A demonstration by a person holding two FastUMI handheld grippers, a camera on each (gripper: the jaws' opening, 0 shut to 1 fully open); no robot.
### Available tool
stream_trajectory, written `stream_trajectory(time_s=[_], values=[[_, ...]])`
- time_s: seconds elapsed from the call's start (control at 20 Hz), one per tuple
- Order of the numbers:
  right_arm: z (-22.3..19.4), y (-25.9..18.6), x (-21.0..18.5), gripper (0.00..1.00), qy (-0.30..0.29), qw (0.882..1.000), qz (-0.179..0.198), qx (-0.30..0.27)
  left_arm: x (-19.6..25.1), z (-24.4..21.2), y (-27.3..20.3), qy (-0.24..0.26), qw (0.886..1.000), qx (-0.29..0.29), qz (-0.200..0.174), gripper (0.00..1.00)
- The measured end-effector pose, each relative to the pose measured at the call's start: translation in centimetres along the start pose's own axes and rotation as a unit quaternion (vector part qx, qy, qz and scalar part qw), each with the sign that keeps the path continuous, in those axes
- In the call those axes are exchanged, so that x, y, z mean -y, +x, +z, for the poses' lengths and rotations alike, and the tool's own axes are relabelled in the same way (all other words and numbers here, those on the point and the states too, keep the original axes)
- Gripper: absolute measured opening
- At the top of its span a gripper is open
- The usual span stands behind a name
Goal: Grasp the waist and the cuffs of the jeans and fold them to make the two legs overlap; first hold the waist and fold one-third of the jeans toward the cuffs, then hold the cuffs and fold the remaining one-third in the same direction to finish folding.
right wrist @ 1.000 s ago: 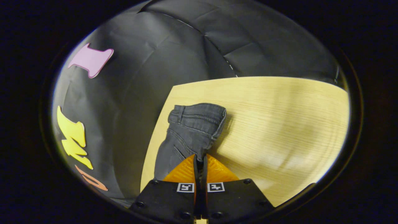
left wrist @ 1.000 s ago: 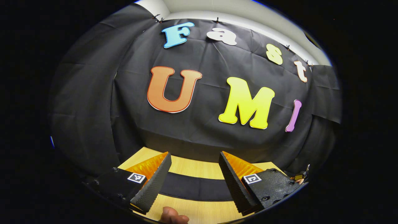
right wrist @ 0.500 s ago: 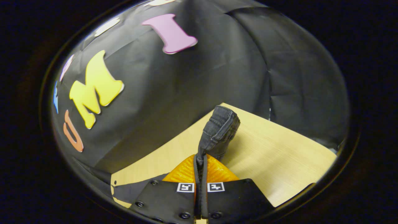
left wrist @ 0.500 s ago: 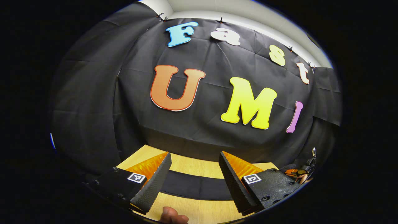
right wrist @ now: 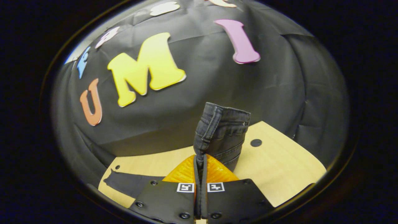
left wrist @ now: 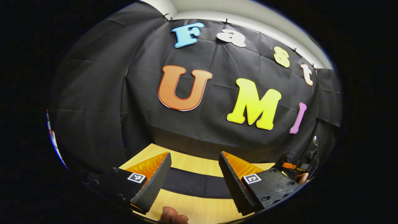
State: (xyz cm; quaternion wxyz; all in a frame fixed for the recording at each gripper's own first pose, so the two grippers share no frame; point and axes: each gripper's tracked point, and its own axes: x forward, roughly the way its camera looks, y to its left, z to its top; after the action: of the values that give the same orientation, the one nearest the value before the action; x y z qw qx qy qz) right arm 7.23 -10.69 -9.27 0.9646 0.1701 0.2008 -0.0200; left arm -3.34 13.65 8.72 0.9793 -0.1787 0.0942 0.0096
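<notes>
1. Two grippers are in your hands. Your left gripper (left wrist: 194, 174) hovers over the pale wooden surface (left wrist: 199, 166) with its fingers spread wide, and nothing is between them.
2. Between those spread fingers, in the left gripper view, a flat dark strip of fabric (left wrist: 194, 185) runs across the surface from side to side; you cannot tell from this view what it belongs to.
3. A fingertip (left wrist: 171, 215) of your hand shows at the bottom edge of that view, below the gap.
4. At the far right of the left gripper view, part of another gripper and the hand holding it (left wrist: 297, 171) show small near the edge of the surface.
5. Your right gripper (right wrist: 200, 161) has its fingers pressed together on the dark grey denim jeans (right wrist: 222, 133), pinching an edge of the cloth.
6. From that pinch the waist end of the jeans, with its stitched band, stands up in a bunched fold above the surface (right wrist: 279, 168), in front of the black cloth wall (right wrist: 192, 99).
7. To the lower left in the right gripper view, a dark flat piece of fabric (right wrist: 124, 183) lies on the surface; to the right of the jeans a small dark round spot (right wrist: 256, 142) sits on the wood.
</notes>
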Motion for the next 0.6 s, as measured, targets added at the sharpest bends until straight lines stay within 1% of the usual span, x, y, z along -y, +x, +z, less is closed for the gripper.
stream_trajectory(time_s=[0.15, 0.25, 0.35, 0.4, 0.5, 0.6], values=[[-1.8, 0.2, -5.0, 0.00, -0.041, 0.998, 0.041, -0.006, -0.9, 0.0, -0.7, 0.001, 1.000, -0.001, 0.012, 0.99], [-3.8, 1.0, -8.8, 0.01, -0.062, 0.996, 0.066, -0.014, -1.4, 0.0, -1.4, -0.004, 1.000, -0.002, 0.019, 0.99], [-6.1, 1.5, -11.5, 0.01, -0.080, 0.993, 0.089, -0.022, -2.0, 0.2, -1.9, -0.002, 1.000, 0.000, 0.027, 0.98], [-7.5, 1.6, -12.6, 0.00, -0.087, 0.991, 0.101, -0.031, -2.2, 0.2, -2.2, 0.000, 1.000, 0.000, 0.031, 0.99], [-11.4, 1.5, -15.1, 0.01, -0.098, 0.985, 0.126, -0.057, -2.8, 0.4, -2.8, 0.003, 0.999, 0.002, 0.039, 0.99], [-16.8, 1.5, -17.0, 0.01, -0.121, 0.976, 0.149, -0.098, -3.1, 0.3, -3.2, 0.001, 0.999, 0.001, 0.044, 0.98]])
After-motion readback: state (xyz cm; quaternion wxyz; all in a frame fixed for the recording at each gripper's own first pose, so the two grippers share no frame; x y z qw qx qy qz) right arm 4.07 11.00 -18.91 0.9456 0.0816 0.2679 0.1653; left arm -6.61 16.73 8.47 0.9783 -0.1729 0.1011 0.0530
